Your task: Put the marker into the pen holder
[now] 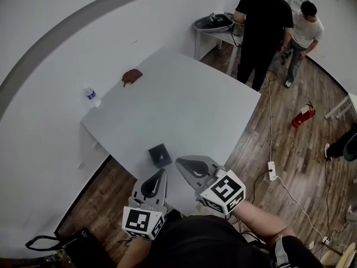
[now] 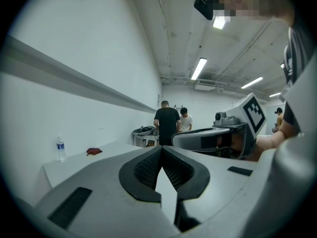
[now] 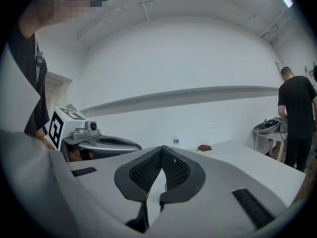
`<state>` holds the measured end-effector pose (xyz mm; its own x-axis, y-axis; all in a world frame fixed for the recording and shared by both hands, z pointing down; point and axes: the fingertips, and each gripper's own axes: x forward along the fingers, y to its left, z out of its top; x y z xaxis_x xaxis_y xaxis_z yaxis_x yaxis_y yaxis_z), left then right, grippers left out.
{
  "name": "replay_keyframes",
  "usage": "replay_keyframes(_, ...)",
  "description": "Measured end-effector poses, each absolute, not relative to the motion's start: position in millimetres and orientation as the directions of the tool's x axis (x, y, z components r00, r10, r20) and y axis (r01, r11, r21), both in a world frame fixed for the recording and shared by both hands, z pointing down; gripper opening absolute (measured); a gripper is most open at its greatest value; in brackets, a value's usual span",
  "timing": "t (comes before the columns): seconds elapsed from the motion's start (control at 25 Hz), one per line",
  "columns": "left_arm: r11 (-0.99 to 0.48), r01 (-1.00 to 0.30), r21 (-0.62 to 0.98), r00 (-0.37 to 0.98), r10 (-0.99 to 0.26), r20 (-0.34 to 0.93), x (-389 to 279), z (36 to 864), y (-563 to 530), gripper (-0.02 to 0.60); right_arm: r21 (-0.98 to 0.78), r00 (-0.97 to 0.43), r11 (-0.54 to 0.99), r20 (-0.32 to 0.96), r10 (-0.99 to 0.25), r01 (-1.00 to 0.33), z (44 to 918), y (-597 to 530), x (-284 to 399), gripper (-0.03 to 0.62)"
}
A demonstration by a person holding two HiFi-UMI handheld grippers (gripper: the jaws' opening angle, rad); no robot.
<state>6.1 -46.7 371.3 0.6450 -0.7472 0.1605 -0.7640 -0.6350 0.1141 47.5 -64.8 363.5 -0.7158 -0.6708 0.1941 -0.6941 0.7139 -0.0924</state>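
Observation:
The pen holder (image 1: pixel 160 155) is a small dark square box near the front edge of the white table (image 1: pixel 184 105); something bluish shows inside it, and I cannot tell whether it is the marker. I see no marker lying loose anywhere. My left gripper (image 1: pixel 162 173) hovers just in front of the holder, shut, with nothing between its jaws. Right of the holder is my right gripper (image 1: pixel 182 162), also shut and empty. In the left gripper view the left gripper (image 2: pixel 162 148) has its jaws pressed together at the tip. The right gripper (image 3: pixel 162 148) looks the same in its own view.
A water bottle (image 1: pixel 91 94) and a reddish-brown cloth (image 1: pixel 132 76) sit at the table's far left edge. Two people stand beyond the table by a basin stand (image 1: pixel 215 22). A fire extinguisher (image 1: pixel 303 116) and a power strip (image 1: pixel 271 170) lie on the wooden floor to the right.

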Motion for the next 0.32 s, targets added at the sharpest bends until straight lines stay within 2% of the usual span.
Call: replay_keyframes(0.32,-0.635,-0.764,0.111,0.644,-0.748,0.161,4.5,370.2,-48.4,0.005,-0.091,-0.716,0.715,0.198,-0.670,-0.694,364.8,-65.2,45.6,0.015)
